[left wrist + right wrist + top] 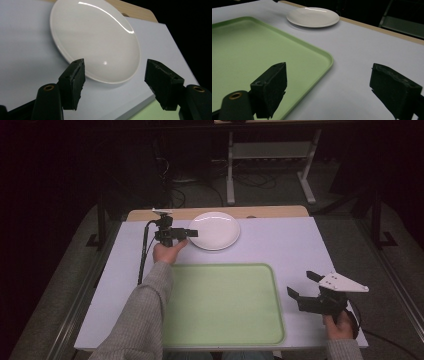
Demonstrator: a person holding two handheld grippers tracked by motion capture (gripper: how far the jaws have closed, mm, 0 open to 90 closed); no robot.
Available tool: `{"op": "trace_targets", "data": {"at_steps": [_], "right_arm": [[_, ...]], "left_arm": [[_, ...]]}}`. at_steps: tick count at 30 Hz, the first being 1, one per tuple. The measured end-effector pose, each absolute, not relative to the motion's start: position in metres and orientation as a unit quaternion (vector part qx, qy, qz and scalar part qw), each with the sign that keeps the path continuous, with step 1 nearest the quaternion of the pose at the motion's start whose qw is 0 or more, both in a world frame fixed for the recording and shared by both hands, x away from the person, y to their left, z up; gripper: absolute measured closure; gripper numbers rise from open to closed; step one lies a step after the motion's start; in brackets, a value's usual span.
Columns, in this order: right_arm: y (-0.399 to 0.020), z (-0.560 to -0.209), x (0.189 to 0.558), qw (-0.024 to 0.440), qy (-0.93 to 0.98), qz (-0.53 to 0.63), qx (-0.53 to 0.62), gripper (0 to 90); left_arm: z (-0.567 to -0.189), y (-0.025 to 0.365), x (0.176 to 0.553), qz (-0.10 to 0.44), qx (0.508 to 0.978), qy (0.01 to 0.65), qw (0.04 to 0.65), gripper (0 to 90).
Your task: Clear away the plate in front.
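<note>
Left gripper open beside white plate.

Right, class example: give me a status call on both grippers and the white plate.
Left gripper open at the plate's near rim, fingers not on it. Right gripper open, nothing held, beside green tray. Nothing in the way.

Count on counter
One white plate, one green tray, two grippers: left gripper, right gripper.
</note>
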State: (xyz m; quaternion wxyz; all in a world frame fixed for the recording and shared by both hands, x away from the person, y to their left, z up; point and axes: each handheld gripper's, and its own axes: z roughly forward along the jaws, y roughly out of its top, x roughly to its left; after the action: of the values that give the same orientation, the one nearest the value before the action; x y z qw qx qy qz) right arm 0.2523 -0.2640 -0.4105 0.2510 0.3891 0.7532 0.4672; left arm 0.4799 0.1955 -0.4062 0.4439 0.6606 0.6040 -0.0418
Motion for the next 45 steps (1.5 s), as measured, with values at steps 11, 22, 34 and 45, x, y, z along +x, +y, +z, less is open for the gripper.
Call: {"op": "trace_targets", "data": {"at_steps": [11,22,34,45], "right_arm": [[-0.265,-0.41,0.252,0.249,0.752,0.471,0.387,13.4],[-0.268,-0.407,0.251,0.244,0.743,0.484,0.393,13.5],[-0.271,-0.406,0.252,0.245,0.738,0.488,0.397,13.4],[-0.271,-0.406,0.251,0.245,0.737,0.49,0.396,13.5]], "left_arm": [[-0.433,0.197,0.493,-0.074,0.57,0.692,0.436,36.0],[-0.45,0.192,0.498,-0.089,0.52,0.728,0.438,40.0],[-0.461,0.188,0.504,-0.126,0.476,0.745,0.45,37.4],[-0.462,0.179,0.505,-0.12,0.468,0.749,0.453,37.9]]}}
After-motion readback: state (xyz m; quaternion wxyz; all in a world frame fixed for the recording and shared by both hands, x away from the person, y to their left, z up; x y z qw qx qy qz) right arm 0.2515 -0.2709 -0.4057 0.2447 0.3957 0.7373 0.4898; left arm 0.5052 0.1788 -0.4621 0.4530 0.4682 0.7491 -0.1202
